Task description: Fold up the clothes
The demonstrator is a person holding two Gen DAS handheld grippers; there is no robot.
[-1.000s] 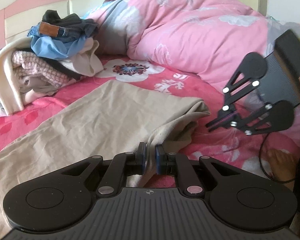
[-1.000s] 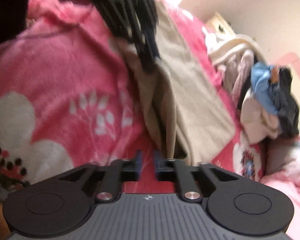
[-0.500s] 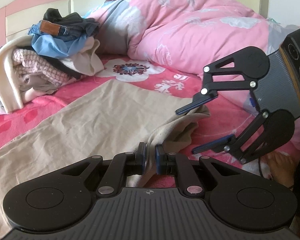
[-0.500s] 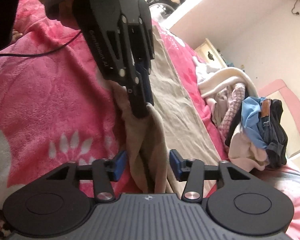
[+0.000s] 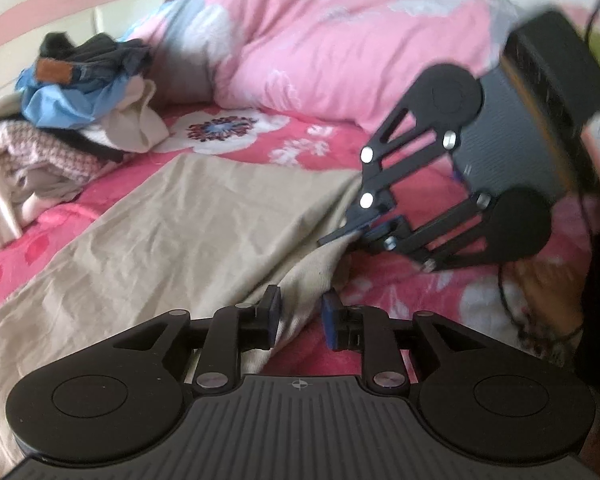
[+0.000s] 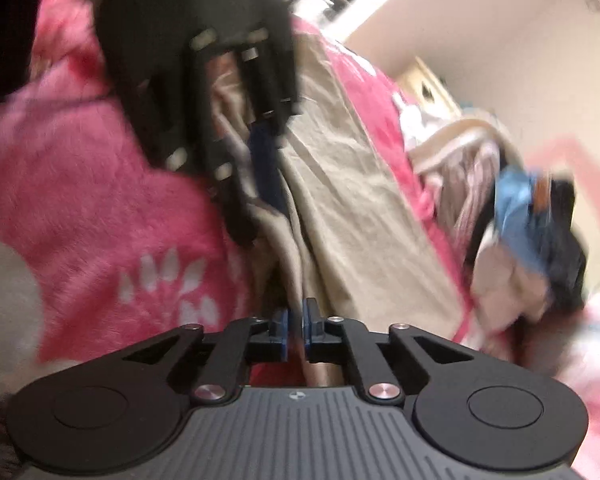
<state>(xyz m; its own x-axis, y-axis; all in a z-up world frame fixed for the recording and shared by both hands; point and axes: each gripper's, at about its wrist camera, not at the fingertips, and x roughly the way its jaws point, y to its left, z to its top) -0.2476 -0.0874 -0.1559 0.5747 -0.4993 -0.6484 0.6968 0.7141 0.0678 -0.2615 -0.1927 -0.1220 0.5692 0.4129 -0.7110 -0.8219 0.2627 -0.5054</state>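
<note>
Bedding fills our view: a pink floral bedspread (image 5: 236, 136) with a pink duvet (image 5: 340, 40) heaped at the far side. Spread across it lies the beige garment (image 5: 172, 232), its near right edge bunched. A clothes pile (image 5: 72, 120) sits far left. Our right gripper (image 6: 295, 326) has just closed, pinching that bunched edge. Our left gripper (image 5: 300, 312) has just been opening, fabric loose between its pads.
</note>
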